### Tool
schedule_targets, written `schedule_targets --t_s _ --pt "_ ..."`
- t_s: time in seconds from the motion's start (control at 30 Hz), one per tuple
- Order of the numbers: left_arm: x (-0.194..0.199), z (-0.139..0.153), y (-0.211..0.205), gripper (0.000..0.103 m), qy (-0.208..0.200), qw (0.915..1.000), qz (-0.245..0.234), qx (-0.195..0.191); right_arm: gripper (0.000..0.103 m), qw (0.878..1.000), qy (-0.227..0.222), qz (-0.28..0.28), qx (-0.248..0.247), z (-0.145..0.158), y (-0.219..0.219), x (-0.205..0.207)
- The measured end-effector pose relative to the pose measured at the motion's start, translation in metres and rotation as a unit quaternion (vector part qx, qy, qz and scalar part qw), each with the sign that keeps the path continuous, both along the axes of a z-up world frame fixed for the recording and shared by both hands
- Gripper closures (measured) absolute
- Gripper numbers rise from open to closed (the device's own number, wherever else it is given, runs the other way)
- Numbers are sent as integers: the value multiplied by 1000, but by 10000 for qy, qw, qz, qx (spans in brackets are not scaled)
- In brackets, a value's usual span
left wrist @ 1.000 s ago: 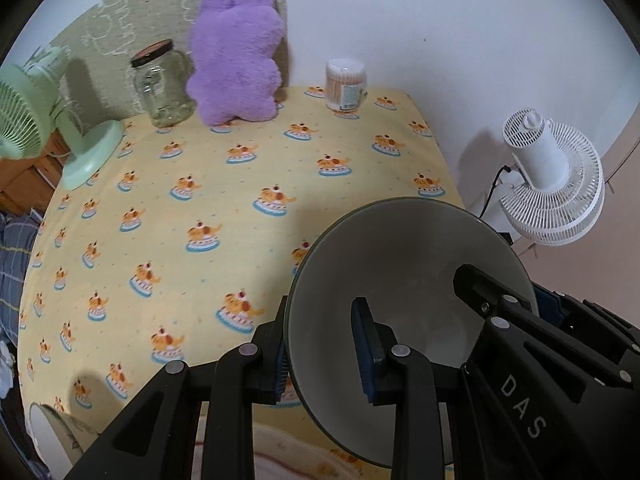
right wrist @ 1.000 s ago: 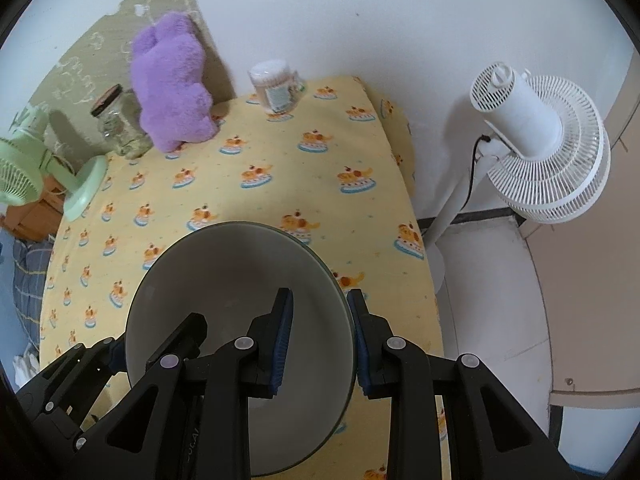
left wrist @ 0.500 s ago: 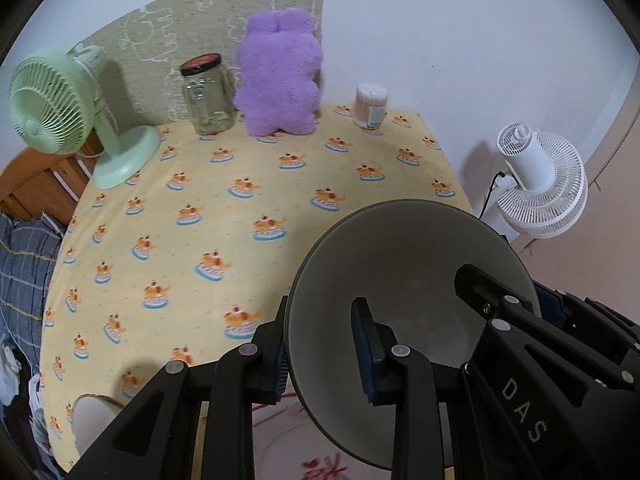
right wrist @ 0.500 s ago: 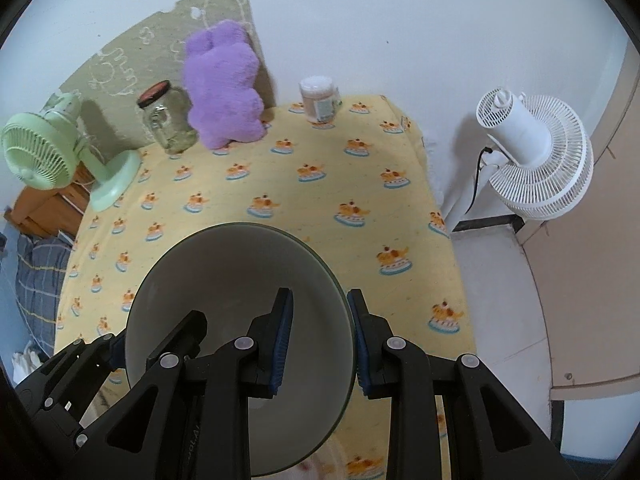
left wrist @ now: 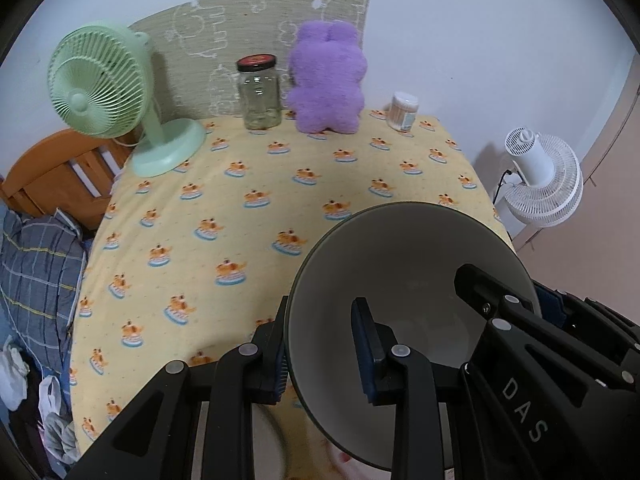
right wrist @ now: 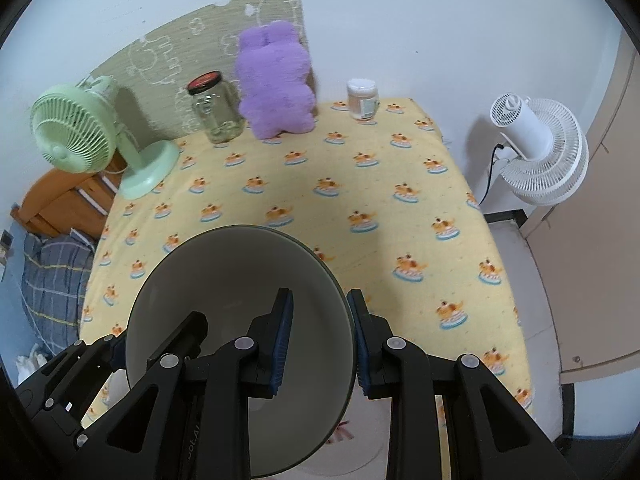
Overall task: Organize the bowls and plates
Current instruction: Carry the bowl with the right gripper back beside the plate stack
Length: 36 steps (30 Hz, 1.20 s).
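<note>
Left gripper (left wrist: pixel 322 344) and right gripper (right wrist: pixel 318 338) each pinch opposite rims of one grey round ceramic bowl (left wrist: pixel 408 300), jaws nearly closed on its wall, bowl held above the yellow duck-print tablecloth (left wrist: pixel 280 184). Below it, a pale dish (right wrist: pixel 352 460), possibly a plate, blurred. Far edge: green desk fan (left wrist: pixel 104 92), clear glass jar (left wrist: pixel 259 94), purple plush toy (left wrist: pixel 326 80), small cotton-swab tub (left wrist: pixel 403 111).

Both claws (left wrist: pixel 322 344) (right wrist: pixel 320 336) clamped, angled downward
</note>
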<state>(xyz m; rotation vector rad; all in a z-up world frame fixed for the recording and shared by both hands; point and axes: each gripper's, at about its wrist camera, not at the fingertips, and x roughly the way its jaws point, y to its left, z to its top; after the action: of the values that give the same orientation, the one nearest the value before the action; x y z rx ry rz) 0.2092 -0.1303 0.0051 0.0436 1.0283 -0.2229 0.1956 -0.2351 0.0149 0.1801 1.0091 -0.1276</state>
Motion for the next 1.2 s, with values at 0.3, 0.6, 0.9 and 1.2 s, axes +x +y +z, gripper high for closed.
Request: schedule_targets --t_s 0.3,0.6,0.9,1.2 --pt "-15 6 50 76 -104 9999 23 -36 72 9999 -108 16 -4 5 49 -13" --pt "-25 1 88 76 -77 9999 44 -57 72 9999 -96 60 2 -1 87 -24" --pt "-36 -17 116 76 119 9999 100 -10 72 9997 136 191 23 -20 116 -32" --pt "-41 -33 132 76 341 9993 175 -46 72 9988 363 333 -52 -35 134 -36"
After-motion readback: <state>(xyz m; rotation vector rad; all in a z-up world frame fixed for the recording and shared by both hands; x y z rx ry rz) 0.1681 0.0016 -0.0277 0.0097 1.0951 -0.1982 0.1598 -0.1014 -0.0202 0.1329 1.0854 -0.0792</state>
